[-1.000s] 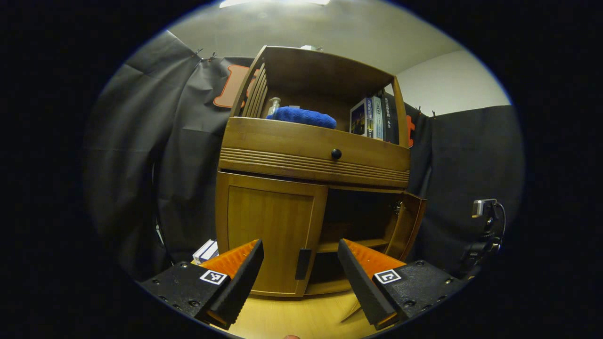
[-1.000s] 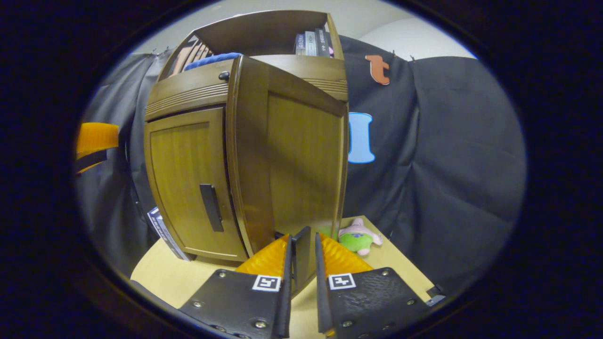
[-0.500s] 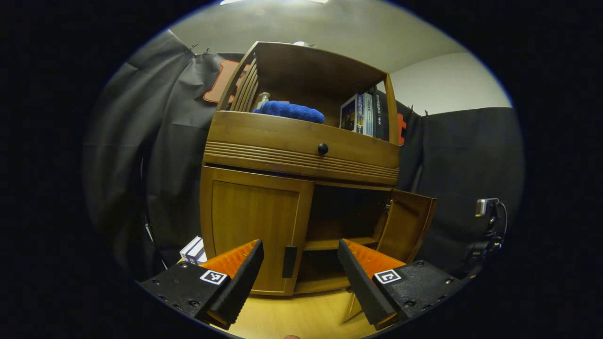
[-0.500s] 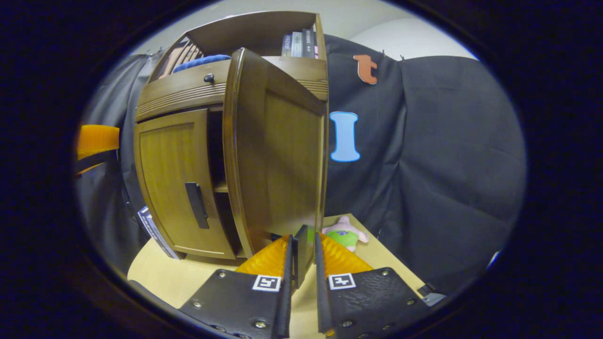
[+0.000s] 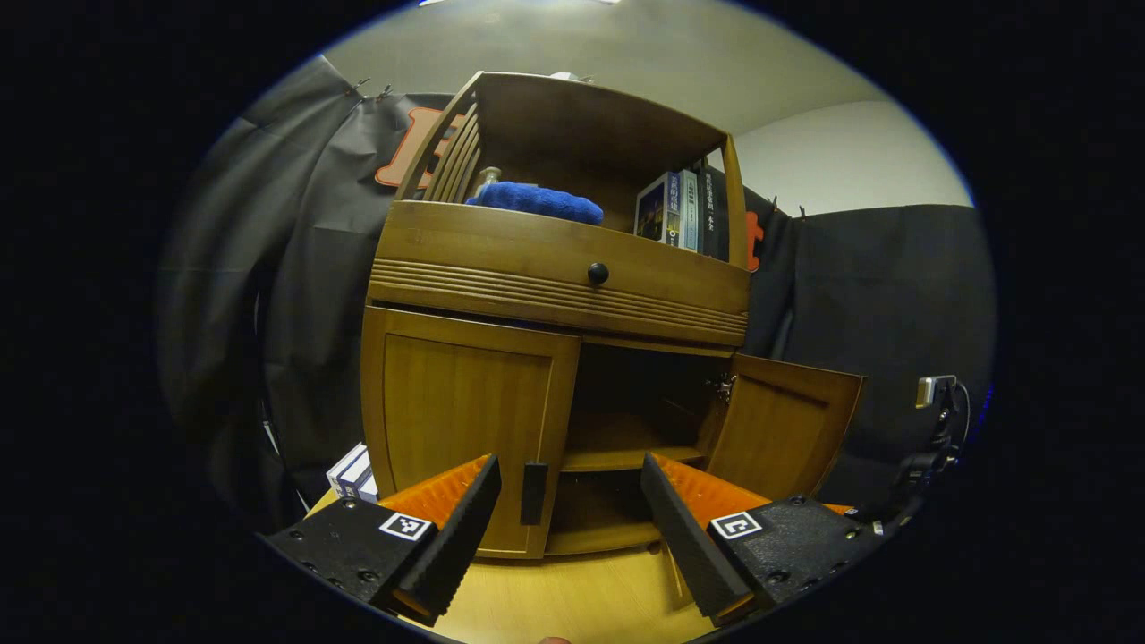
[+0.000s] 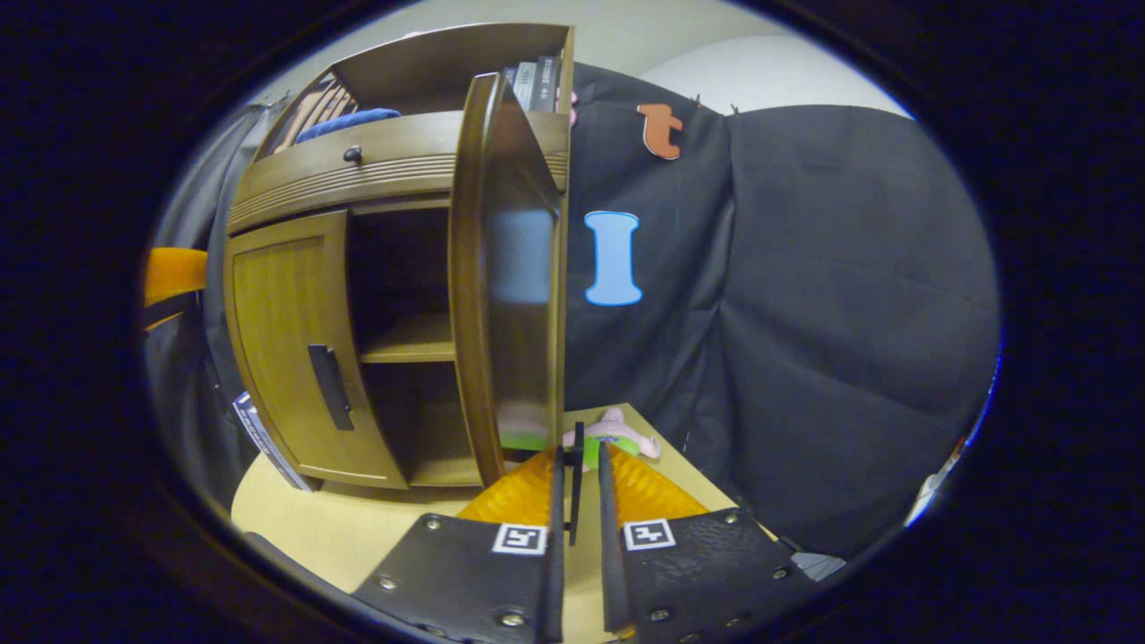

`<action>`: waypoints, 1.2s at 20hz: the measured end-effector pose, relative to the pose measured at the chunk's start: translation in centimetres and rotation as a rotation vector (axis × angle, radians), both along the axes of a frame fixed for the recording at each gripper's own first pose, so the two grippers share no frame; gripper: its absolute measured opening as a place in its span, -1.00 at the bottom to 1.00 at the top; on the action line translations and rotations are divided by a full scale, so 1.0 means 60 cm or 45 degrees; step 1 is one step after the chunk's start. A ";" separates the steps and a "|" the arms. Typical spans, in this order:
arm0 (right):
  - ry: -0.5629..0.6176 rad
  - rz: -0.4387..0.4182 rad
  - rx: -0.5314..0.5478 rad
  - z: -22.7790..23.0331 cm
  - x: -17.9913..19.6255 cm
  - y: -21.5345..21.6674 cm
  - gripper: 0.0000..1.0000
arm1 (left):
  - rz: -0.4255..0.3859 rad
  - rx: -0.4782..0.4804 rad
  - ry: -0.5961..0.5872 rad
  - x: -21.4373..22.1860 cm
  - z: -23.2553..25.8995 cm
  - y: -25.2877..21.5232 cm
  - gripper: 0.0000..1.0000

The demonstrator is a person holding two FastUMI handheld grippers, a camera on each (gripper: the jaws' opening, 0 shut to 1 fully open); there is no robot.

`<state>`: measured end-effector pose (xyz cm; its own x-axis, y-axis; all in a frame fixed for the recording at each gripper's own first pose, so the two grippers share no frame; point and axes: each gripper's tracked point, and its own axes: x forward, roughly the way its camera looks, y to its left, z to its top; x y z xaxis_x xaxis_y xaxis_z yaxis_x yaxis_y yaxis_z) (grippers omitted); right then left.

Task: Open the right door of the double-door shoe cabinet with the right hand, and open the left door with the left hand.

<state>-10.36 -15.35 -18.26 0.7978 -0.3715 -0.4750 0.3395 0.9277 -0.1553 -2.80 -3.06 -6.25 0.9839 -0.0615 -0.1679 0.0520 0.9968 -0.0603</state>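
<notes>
On the desk (image 5: pixel 572 599) stands the shoe cabinet (image 5: pixel 555 268), which we use as the reference for all positions below.

1. Right door (image 6: pixel 505 295): we see it swung well out from the cabinet front, nearly edge-on in the right gripper view. In the left gripper view it (image 5: pixel 783 434) stands open at the cabinet's right side, exposing the inner shelf (image 6: pixel 411 340).
2. Right gripper (image 6: pixel 577 474): we hold it at the lower free edge of the right door. Its fingers are nearly closed, and both press on the thin black door handle (image 6: pixel 578 478) between them.
3. Left door (image 5: pixel 465 420): it lies flush with the cabinet front, closed. Its black handle (image 5: pixel 533 492) sits at the door's inner edge, low down.
4. Left gripper (image 5: pixel 572 510): we hold it in front of the cabinet, apart from it. Its fingers are spread wide and hold nothing; the left door's handle appears between them, nearer the left finger.
5. Above the doors: a drawer with a round knob (image 5: pixel 597 273), a blue towel (image 5: pixel 532 201) and books (image 5: pixel 680 210) on the open top shelf.
6. Beside the cabinet's right side, a plush toy (image 6: pixel 617 434) lies on the desk.
</notes>
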 end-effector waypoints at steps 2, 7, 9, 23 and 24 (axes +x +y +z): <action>-0.010 -0.018 0.006 0.004 -0.006 -0.015 -0.67 | -0.007 0.001 0.003 0.003 -0.003 -0.006 0.95; -0.023 -0.060 -0.036 0.013 -0.014 -0.051 -0.67 | -0.011 0.014 0.015 0.009 -0.012 -0.012 0.95; -0.029 -0.077 -0.034 0.014 -0.020 -0.062 -0.67 | -0.003 0.020 0.026 0.014 -0.020 -0.012 0.95; -0.070 -0.209 -0.093 0.035 -0.036 -0.143 -0.67 | 0.082 0.091 0.062 0.089 -0.085 0.029 0.95; -0.079 -0.200 -0.074 0.036 -0.033 -0.141 -0.67 | 0.083 0.108 0.066 0.101 -0.095 0.030 0.95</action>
